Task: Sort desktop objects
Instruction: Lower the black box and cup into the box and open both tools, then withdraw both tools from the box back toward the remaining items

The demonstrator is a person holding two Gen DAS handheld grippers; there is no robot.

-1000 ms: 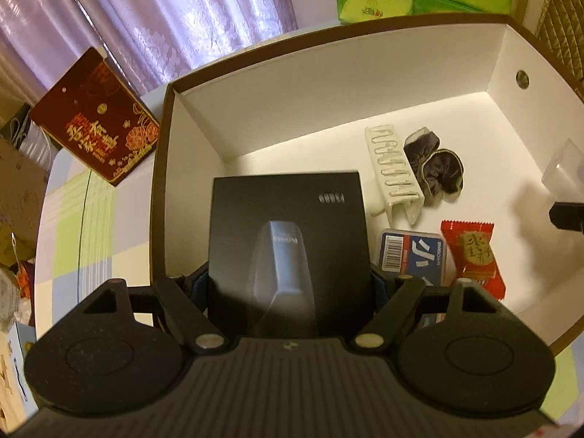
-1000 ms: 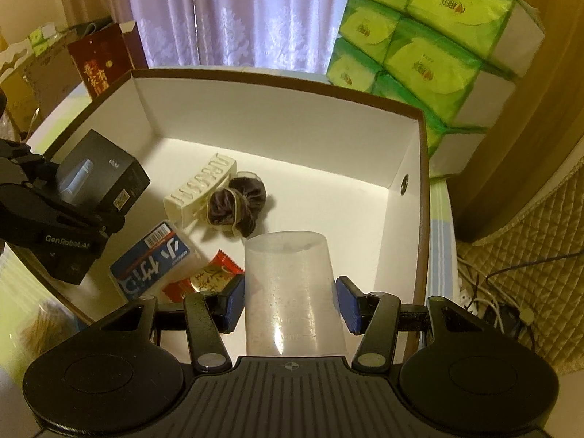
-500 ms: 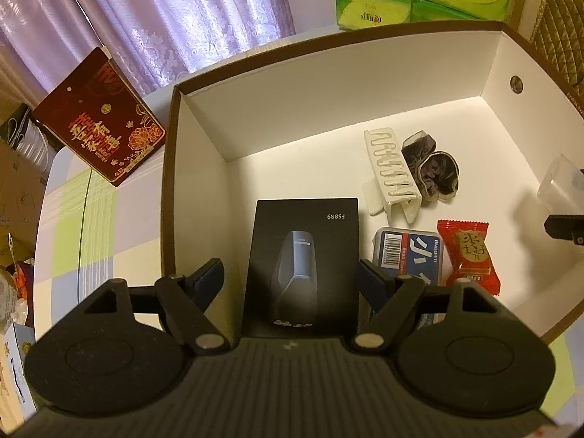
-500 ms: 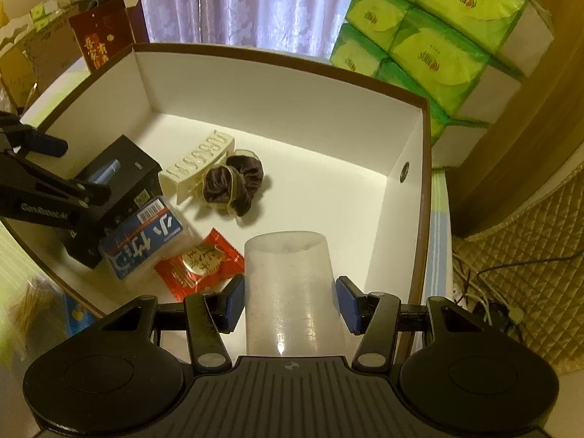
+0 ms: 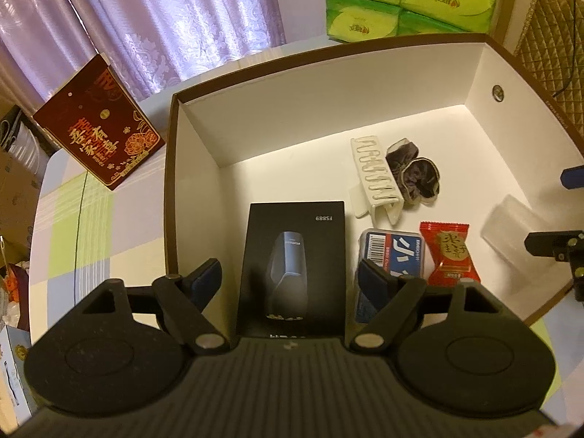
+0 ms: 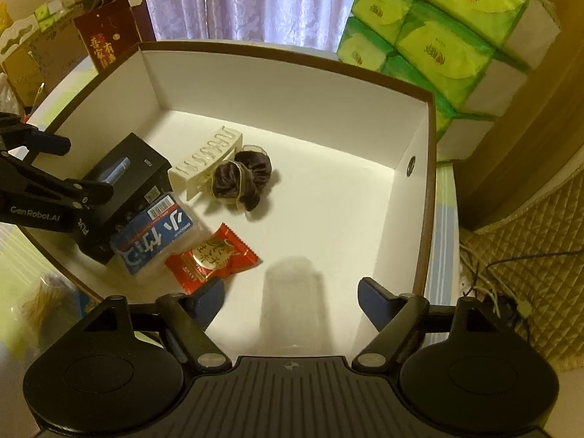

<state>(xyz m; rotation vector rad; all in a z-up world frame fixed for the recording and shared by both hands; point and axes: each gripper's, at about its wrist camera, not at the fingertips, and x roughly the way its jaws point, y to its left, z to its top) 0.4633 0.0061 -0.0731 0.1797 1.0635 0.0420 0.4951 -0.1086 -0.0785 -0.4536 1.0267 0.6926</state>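
Note:
A black product box (image 5: pixel 292 266) lies flat on the floor of the white storage box (image 5: pixel 189 135). My left gripper (image 5: pixel 290 281) is open above its near end, with both pads clear of it. Beside it lie a blue pack (image 5: pixel 394 255), a red candy packet (image 5: pixel 450 252), a white toothed clip (image 5: pixel 376 179) and a dark scrunchie (image 5: pixel 416 177). In the right wrist view a clear plastic cup (image 6: pixel 292 303), blurred, sits on the storage box floor (image 6: pixel 328 200) between the spread fingers of my open right gripper (image 6: pixel 292 294), touching neither pad.
Green tissue packs (image 6: pixel 438 29) are stacked behind the storage box at the right. A dark red gift box (image 5: pixel 98 124) stands on the checked tablecloth (image 5: pixel 73 219) to the left. Cables (image 6: pixel 503 292) lie off the table's right side.
My left gripper opened, let go of the black box and drew back; the box now lies on the floor. My right gripper opened and released the cup, which dropped lower.

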